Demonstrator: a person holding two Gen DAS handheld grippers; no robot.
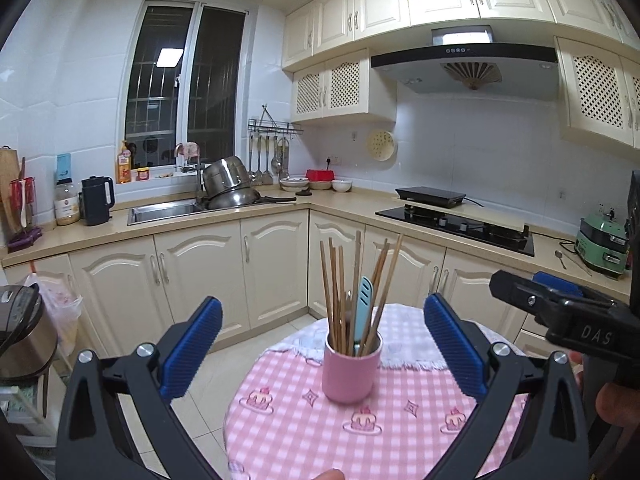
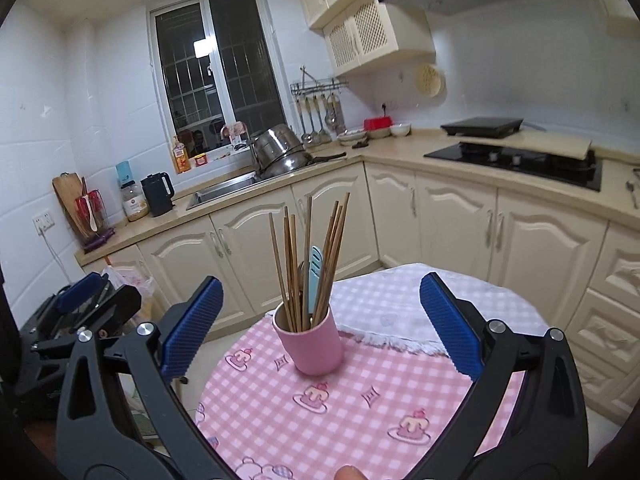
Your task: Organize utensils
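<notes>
I see a pink cup (image 1: 351,368) standing upright near the middle of the round table (image 1: 320,432), w/ wooden chopsticks (image 1: 340,288) and a light-blue utensil (image 1: 363,308) standing in it. My left gripper (image 1: 322,354) and right gripper (image 2: 320,328) both have fingers spread wide, holding nothing, cup ahead of them, untouched. Pink checked tablecloth; a white cloth (image 2: 400,312) lies toward the far edge. Behind: cream kitchen cabinets, a sink (image 1: 160,210) w/ steel pots beside it, a stove (image 1: 460,228).

Cream cabinets (image 1: 200,272), white tiled walls (image 1: 460,136), dark window (image 1: 184,84)
</notes>
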